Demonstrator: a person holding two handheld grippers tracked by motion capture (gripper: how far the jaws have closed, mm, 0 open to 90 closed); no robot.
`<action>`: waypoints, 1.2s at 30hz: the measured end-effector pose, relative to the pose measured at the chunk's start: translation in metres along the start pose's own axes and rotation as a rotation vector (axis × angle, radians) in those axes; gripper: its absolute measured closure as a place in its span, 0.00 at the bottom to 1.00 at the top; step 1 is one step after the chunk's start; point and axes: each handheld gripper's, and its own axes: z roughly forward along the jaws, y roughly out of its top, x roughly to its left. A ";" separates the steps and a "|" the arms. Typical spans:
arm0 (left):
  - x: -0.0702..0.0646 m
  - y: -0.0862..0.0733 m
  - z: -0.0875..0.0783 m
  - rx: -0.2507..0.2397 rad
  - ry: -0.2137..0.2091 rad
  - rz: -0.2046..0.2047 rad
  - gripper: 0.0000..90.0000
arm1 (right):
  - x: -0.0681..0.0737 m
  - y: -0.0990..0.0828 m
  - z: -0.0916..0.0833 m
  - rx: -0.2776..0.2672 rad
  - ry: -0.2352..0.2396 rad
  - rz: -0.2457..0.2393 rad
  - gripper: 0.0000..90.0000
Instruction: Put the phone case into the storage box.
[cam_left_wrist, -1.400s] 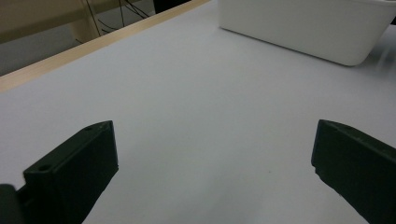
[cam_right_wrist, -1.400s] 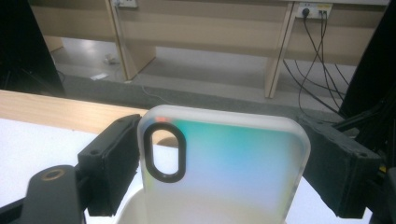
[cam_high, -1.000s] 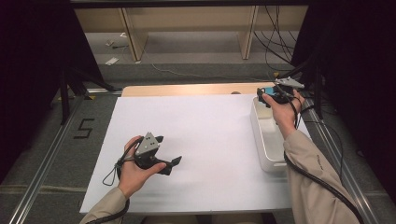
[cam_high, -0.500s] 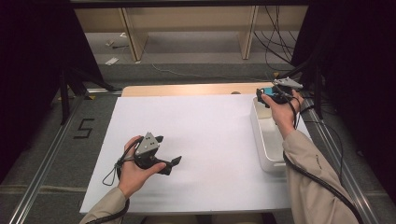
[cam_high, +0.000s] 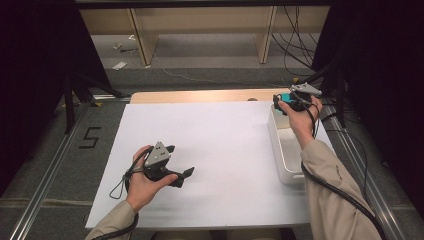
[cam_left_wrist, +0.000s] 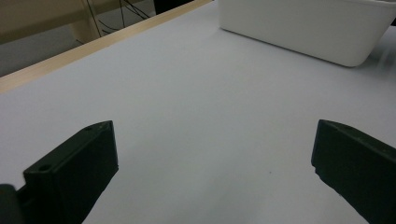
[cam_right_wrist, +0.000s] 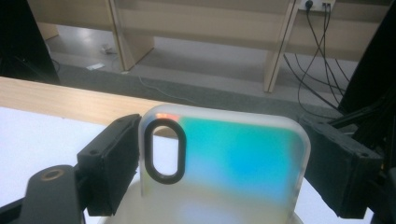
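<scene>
I have the phone case (cam_right_wrist: 224, 158) clamped in my right gripper (cam_high: 289, 102) above the bin's (cam_high: 280, 150) far end, left gripper (cam_high: 172, 162) open and idle on the table, so next I'd lower and release it.

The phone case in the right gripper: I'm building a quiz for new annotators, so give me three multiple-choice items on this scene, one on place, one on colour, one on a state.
1. Where is the phone case held?
A. over the far end of the white bin
B. flat on the white table beside the left gripper
C. on the floor

2. What colour is the case's middle?
A. red
B. teal
C. black

3. How does the left gripper stand?
A. shut on the case
B. shut on a cable
C. open, nothing between its jaws

Answers: 1 A, the high view shows the right gripper above the bin's far end. 2 B, the right gripper view shows teal within a frosted rim. 3 C, the left gripper view shows bare table between the jaws.
</scene>
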 end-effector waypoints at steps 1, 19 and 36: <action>0.000 0.000 0.000 0.000 0.000 0.000 0.00 | 0.000 0.000 0.000 -0.003 -0.001 0.000 0.20; 0.000 0.000 0.000 -0.001 -0.002 0.000 0.00 | -0.002 -0.003 0.004 0.015 0.001 0.015 0.07; 0.000 0.000 0.000 0.000 0.004 -0.001 0.00 | -0.004 0.004 -0.010 -0.014 0.014 0.012 0.00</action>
